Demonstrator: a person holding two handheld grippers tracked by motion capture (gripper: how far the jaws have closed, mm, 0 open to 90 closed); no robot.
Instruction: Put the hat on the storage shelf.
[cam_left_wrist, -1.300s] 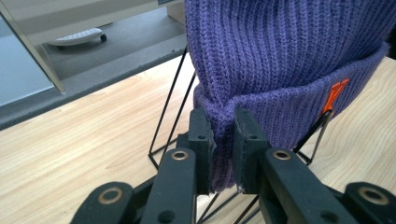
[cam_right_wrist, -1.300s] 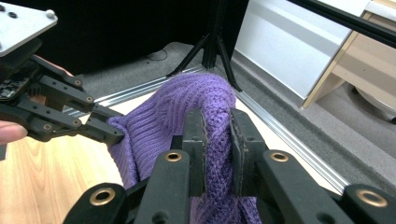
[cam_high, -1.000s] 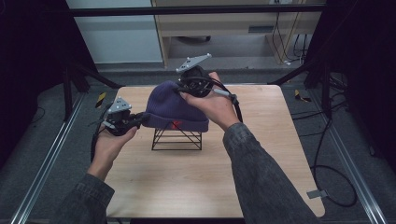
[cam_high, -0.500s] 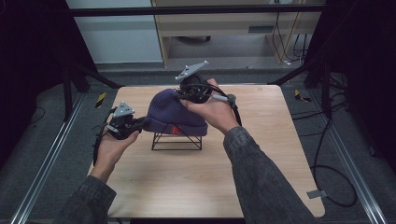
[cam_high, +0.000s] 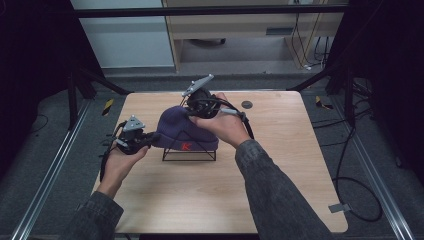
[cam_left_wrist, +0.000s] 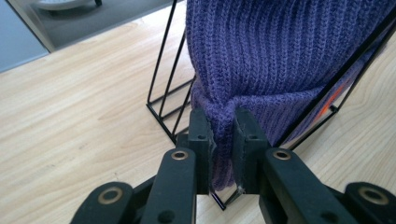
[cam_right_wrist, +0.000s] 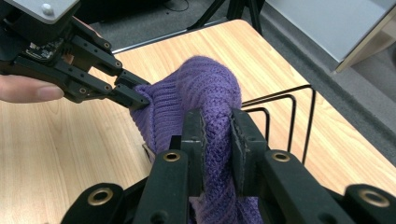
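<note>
A purple knit beanie (cam_high: 180, 131) with a red mark lies draped over a black wire rack (cam_high: 190, 154) in the middle of the table. My left gripper (cam_high: 148, 140) is shut on the beanie's folded cuff (cam_left_wrist: 223, 140) at its left end. My right gripper (cam_high: 192, 112) is shut on the knit (cam_right_wrist: 217, 135) at the top far side of the beanie. In the right gripper view the left gripper (cam_right_wrist: 133, 95) pinches the cuff farther off, held by a hand. The rack's wires (cam_left_wrist: 166, 88) pass beside and under the beanie (cam_left_wrist: 275, 51).
The wooden table (cam_high: 280, 165) has bare surface in front of and to the right of the rack. A small dark disc (cam_high: 246, 104) lies near the far edge. Cables (cam_high: 355, 190) trail on the floor to the right, and metal rails run along both sides.
Both grippers have lowered slightly with the beanie, and it now sits further down over the wire rack. The grips are unchanged.
</note>
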